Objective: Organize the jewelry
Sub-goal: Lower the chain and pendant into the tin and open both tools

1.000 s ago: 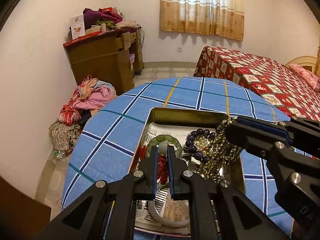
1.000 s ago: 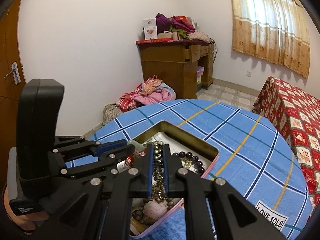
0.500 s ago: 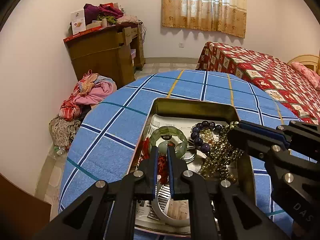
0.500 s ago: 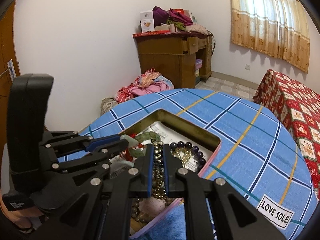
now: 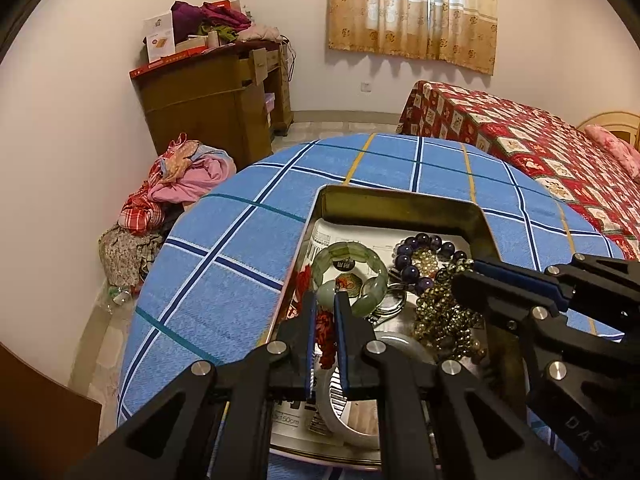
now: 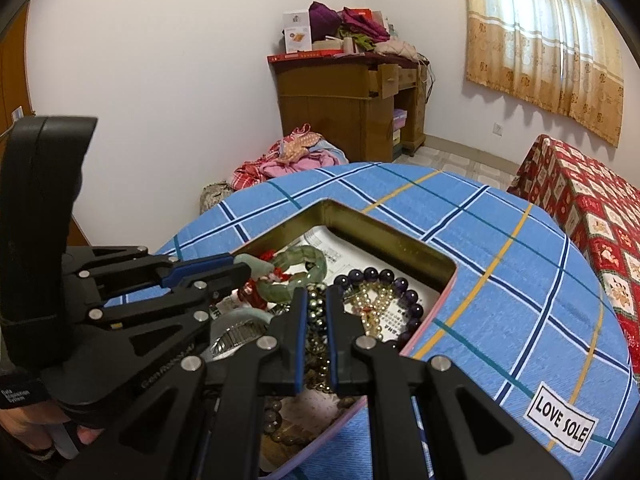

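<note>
An open metal tin [image 5: 400,202] [image 6: 384,230] sits on the blue plaid tablecloth and holds jewelry. My left gripper [image 5: 325,306] [image 6: 240,276] is shut on a red tasselled cord with a pale green jade pendant [image 5: 327,294], low over the tin's left side. My right gripper [image 6: 316,300] [image 5: 464,276] is shut on a strand of dark golden beads [image 5: 444,316] [image 6: 316,320] that trails into the tin. A green jade bangle [image 5: 350,268], a purple bead bracelet [image 5: 416,256] [image 6: 384,284] and a white bangle [image 5: 344,420] lie inside.
The round table's cloth [image 5: 224,280] drops off at the left edge. A wooden desk [image 5: 216,108] piled with clothes stands at the back wall, a heap of clothes [image 5: 176,184] lies on the floor, and a bed with a red quilt [image 5: 520,140] is on the right.
Both grippers have sunk lower toward the tin with their jewelry still held. The bead strand now rests more in the tin.
</note>
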